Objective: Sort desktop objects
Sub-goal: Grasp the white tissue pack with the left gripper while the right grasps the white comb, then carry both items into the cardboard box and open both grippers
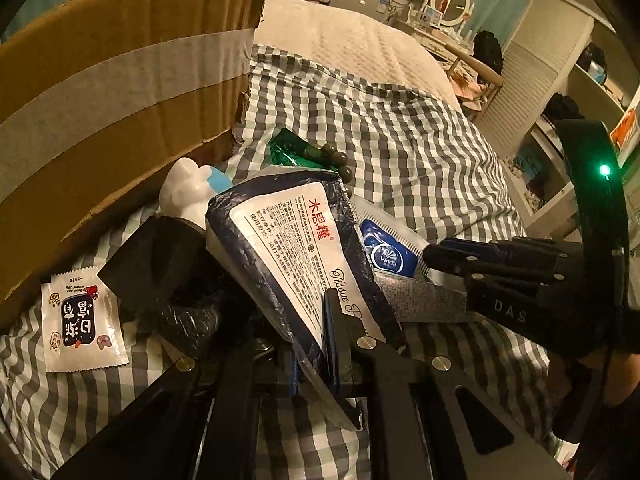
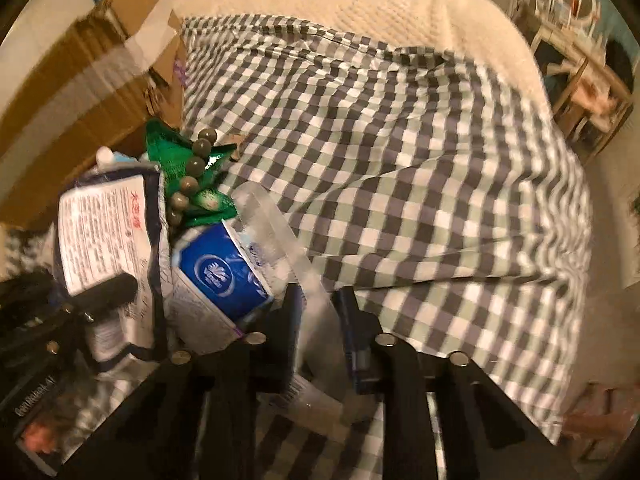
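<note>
Brown taped cardboard box stands far left on the checked cloth. Just beside it, the left gripper is clamped on the dark-blue plastic-wrapped tissue pack, held tilted above the pile. Pack looks light, soft, slick-filmed; grip mid-body, not the loose film edge. Right gripper: jaws apart around a clear plastic bag, next to the blue Vinda tissue packet. Flimsy; pinch a fold.

The dark-edged tissue pack carries red characters "木思槿" and cursive "Tissue" on its white label. The blue tissue packet reads "Vinda". The black gripper arm bears "DAS". The white sachet shows upside-down Chinese characters.
</note>
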{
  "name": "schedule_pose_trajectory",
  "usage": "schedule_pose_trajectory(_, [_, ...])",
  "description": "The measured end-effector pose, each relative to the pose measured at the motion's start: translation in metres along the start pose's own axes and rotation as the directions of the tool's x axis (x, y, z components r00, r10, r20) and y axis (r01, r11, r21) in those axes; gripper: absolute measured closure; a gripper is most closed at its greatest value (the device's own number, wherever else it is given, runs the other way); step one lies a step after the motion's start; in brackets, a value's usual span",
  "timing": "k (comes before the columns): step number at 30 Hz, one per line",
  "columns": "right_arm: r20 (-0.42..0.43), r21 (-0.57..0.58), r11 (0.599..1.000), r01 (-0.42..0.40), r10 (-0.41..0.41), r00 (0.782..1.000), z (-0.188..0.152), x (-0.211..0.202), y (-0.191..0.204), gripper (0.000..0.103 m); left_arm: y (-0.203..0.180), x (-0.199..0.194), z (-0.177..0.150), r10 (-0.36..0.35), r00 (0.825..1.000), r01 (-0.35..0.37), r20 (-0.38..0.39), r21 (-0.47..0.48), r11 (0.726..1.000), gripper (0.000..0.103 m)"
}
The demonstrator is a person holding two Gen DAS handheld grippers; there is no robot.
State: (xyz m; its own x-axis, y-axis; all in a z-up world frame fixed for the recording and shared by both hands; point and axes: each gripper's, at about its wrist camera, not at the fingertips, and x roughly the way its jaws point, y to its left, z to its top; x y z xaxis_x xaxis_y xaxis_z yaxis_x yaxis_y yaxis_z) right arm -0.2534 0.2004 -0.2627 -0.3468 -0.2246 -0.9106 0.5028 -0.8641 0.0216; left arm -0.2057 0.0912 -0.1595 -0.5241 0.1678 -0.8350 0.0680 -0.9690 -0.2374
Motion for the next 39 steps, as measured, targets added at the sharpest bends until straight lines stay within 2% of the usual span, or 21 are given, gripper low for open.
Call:
schedule_pose_trajectory(3, [-0.014,-0.078,0.995,0.059,-0.06,0.998,-0.003,-0.005,0.013,0.086,0.002,0.001,0.0,-0.006,1.0,0.006,-0.005,-0.009,1.0,0.092])
schedule_pose_trajectory(5, [-0.029,-0.132,0.988,0.079,-0.084,0.996,-0.004,-0.004,0.021,0.079,0.003,0.0,0.0,-0.01,1.0,0.009,-0.007,-0.013,1.0,0.092])
schedule_pose_trajectory(8, [-0.041,-0.169,0.983,0.077,-0.085,0.996,-0.004,-0.004,0.023,0.074,0.003,0.0,0.0,-0.015,1.0,0.015,-0.016,-0.019,1.0,0.092])
schedule_pose_trajectory(13, [-0.067,-0.206,0.975,0.082,-0.098,0.993,0.002,-0.001,0.026,0.073,0.007,0.001,0.0,-0.03,0.999,0.028,-0.03,-0.038,0.999,0.092])
schedule_pose_trajectory(16, [-0.092,-0.242,0.969,0.057,-0.081,0.992,0.007,0.003,0.031,0.071,0.007,0.003,0.0,-0.027,0.999,0.026,-0.035,-0.037,0.999,0.092])
schedule_pose_trajectory(20, [-0.106,-0.221,0.975,0.019,-0.044,0.993,0.008,0.005,0.026,0.069,0.006,0.003,0.0,-0.025,0.999,0.024,-0.038,-0.035,0.999,0.092])
schedule_pose_trajectory(24, [-0.102,-0.174,0.985,0.02,-0.038,0.994,0.009,0.017,0.023,0.067,0.006,0.004,0.0,-0.024,0.999,0.023,-0.039,-0.032,0.999,0.092])
schedule_pose_trajectory(27, [-0.068,-0.145,0.987,0.062,-0.072,0.995,0.009,0.016,0.025,0.078,0.006,0.004,0.0,-0.026,0.999,0.024,-0.039,-0.032,0.999,0.092])
schedule_pose_trajectory(33, [0.04,-0.141,0.975,0.169,-0.165,0.985,-0.003,-0.012,0.033,0.078,0.006,-0.001,-0.001,-0.038,0.999,0.036,-0.032,-0.037,0.999,0.092])
schedule_pose_trajectory(36, [0.072,-0.12,0.974,0.19,-0.183,0.981,-0.012,-0.031,0.033,0.078,0.008,-0.004,-0.001,-0.044,0.999,0.043,-0.03,-0.045,0.998,0.092])
schedule_pose_trajectory(39, [0.117,-0.071,0.978,0.197,-0.188,0.975,-0.017,-0.059,0.033,0.078,0.002,-0.02,-0.001,-0.011,1.0,0.011,0.023,0.001,1.0,0.092])
